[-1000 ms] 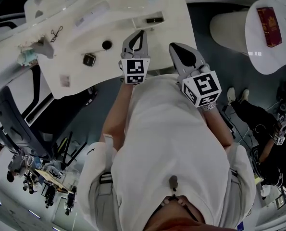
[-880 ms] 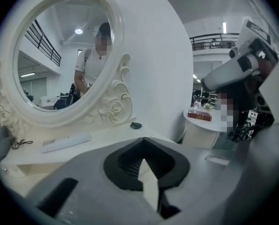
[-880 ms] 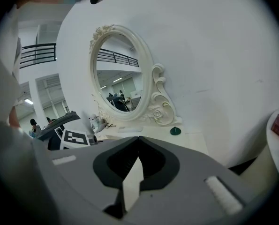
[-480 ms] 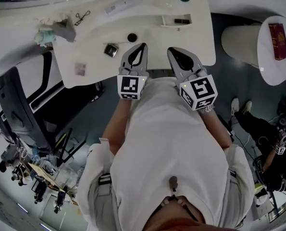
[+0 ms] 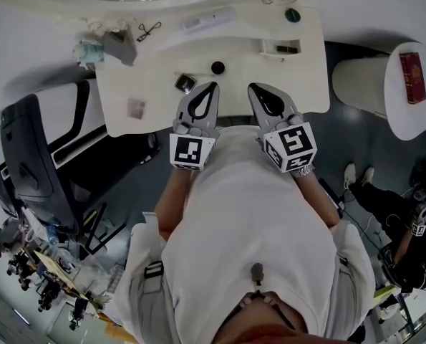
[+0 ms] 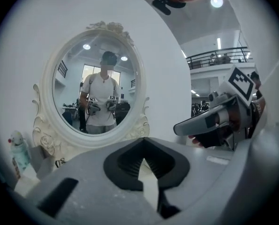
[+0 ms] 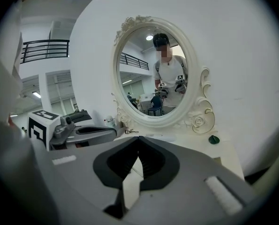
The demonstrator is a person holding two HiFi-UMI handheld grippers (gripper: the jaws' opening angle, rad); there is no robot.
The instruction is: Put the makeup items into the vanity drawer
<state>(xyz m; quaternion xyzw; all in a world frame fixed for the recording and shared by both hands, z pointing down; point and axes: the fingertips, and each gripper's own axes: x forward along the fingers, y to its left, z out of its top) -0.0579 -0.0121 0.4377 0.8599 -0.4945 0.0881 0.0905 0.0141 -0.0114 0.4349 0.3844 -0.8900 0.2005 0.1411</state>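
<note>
Left tongs and right tongs: both closed, empty, side by side over the tabletop's near edge. Small square case just beside left tongs.

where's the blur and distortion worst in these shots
Head view: fisheye bows the vanity edges, and its pale top is bright. Left gripper view: dark round vignette, the shut claw up close looks soft, and the lamp flares. Right gripper view: same vignette, mirror fairly sharp.

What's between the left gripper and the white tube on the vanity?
Head view: only a small black round item lies between left gripper and white tube.
</note>
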